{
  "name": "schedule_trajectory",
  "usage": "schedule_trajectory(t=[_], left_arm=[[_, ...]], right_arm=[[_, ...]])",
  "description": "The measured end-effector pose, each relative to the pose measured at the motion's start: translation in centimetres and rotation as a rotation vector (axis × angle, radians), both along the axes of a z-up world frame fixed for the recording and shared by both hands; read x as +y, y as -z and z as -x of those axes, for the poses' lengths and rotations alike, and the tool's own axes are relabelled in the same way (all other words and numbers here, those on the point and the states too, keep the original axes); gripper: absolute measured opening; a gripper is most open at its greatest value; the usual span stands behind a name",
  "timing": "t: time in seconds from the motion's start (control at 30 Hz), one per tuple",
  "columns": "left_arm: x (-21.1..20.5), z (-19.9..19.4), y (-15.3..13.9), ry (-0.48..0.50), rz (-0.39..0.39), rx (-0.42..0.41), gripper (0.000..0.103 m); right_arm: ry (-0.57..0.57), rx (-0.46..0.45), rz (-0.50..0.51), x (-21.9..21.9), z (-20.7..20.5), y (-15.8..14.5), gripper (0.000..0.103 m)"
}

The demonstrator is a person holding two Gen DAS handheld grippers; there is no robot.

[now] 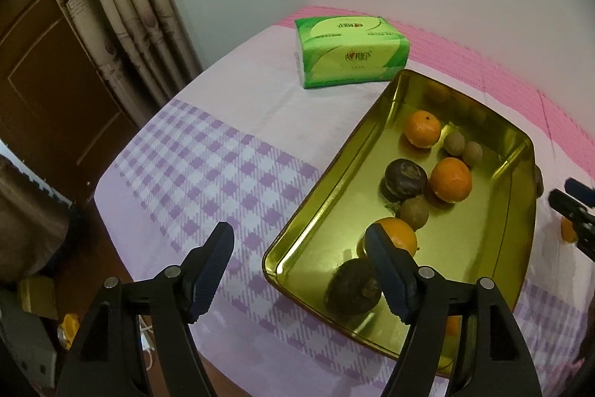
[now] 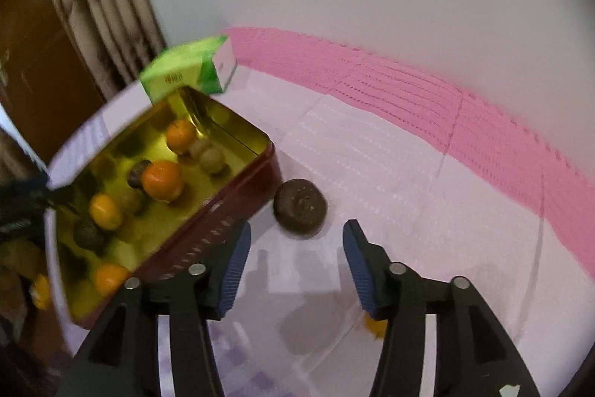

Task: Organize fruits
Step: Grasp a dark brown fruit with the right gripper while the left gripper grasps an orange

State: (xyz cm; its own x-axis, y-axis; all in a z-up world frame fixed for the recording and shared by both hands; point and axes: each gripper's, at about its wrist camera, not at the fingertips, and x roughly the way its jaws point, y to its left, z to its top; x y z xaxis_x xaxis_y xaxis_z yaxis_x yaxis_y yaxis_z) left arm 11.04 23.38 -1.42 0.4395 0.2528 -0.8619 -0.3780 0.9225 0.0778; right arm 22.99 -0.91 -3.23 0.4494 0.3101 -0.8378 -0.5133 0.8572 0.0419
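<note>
Left claw [image 1: 299,242] hangs over the near corner of the gold tin [image 1: 372,133], jaws wide, nothing between them. Tin sits on the table [image 1: 260,92] on a lilac check cloth; inside it are three oranges [image 1: 451,179], two dark round fruits [image 1: 404,181] and a few small brownish ones [image 1: 454,144]. Green tissue pack [image 1: 351,51] lies just beyond the tin's far corner. Right claw [image 2: 295,240] is on the tin's other side, jaws parted and empty. One dark round fruit [image 2: 300,207] lies on the cloth just beside the tin's red outer wall [image 2: 223,211], just ahead of the right fingertips, not touching them. Small orange piece [image 2: 373,324] pokes out under the right finger.
</note>
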Motion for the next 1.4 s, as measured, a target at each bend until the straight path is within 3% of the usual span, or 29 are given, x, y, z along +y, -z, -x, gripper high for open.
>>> schedule_trajectory(t=[0.2,0.3,0.33,0.4,0.5,0.6,0.73,0.87,1.0,1.2,1.4], left_arm=[[0.0,-0.1,0.3,0.004,0.008,0.009,0.073],[-0.3,-0.2,0.4,0.015,0.002,0.012,0.073],[-0.4,-0.2,0.5,0.018,0.000,0.013,0.073],[-0.6,-0.3,0.6,0.027,-0.009,0.016,0.073],[-1.1,-0.2,0.5,0.051,-0.022,0.011,0.073],[-2.0,0.1,-0.3,0.098,-0.042,-0.022,0.073],[-4.4,1.1,-2.4,0.215,-0.082,-0.108,0.073],[-8.5,2.7,-4.6,0.388,-0.083,-0.178,0.073],[-13.3,3.9,-6.1,0.560,-0.033,-0.200,0.073],[-20.2,-0.2,-6.0,0.719,0.079,-0.147,0.073],[-26.4,-6.0,-2.7,0.819,0.101,-0.029,0.074]], right_arm=[[-0.076,-0.003,0.104,1.6,-2.0,1.8,0.056],[-0.091,0.022,0.087,1.9,-3.0,2.6,0.056],[-0.098,0.029,0.091,2.2,-3.3,2.9,0.054],[-0.104,0.061,0.079,2.3,-3.8,3.5,0.036],[-0.097,0.046,0.075,2.0,-3.1,3.1,0.031],[-0.020,-0.012,0.019,-1.0,-1.0,0.7,0.031],[0.179,-0.094,-0.074,-10.0,3.4,-2.2,0.031],[0.388,-0.096,-0.041,-19.5,6.7,-1.2,0.031],[0.526,-0.062,0.006,-26.0,8.5,0.7,0.031],[0.590,-0.060,-0.002,-28.9,9.0,2.1,0.031],[0.594,-0.050,-0.060,-29.1,8.9,3.4,0.031]])
